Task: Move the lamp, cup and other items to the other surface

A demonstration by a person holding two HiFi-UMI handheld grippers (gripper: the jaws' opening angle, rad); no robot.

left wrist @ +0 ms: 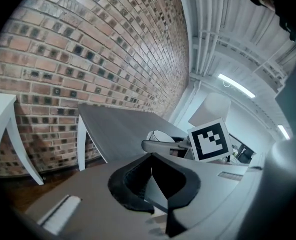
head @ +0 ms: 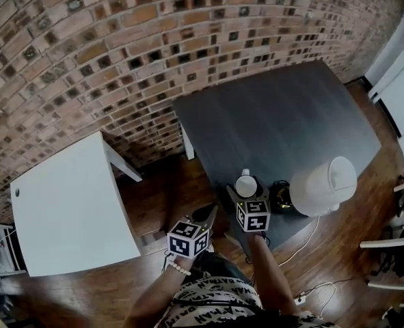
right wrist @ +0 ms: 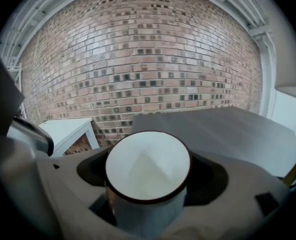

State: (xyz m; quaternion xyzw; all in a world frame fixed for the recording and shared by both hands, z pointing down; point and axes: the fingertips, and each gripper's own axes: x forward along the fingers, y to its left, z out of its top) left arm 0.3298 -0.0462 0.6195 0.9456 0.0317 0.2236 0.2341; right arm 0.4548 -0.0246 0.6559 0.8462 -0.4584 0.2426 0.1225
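Cup (right wrist: 148,165), round, white, dark-rimmed, gripped in right claw (right wrist: 149,186); left claw (left wrist: 153,178) clenched empty.

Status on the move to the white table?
Done: nothing yet, no item shows on the white table. In hand: the right claw grips the cup at the dark table's near edge. Left: the lamp and a black item beside it. The left claw holds nothing.
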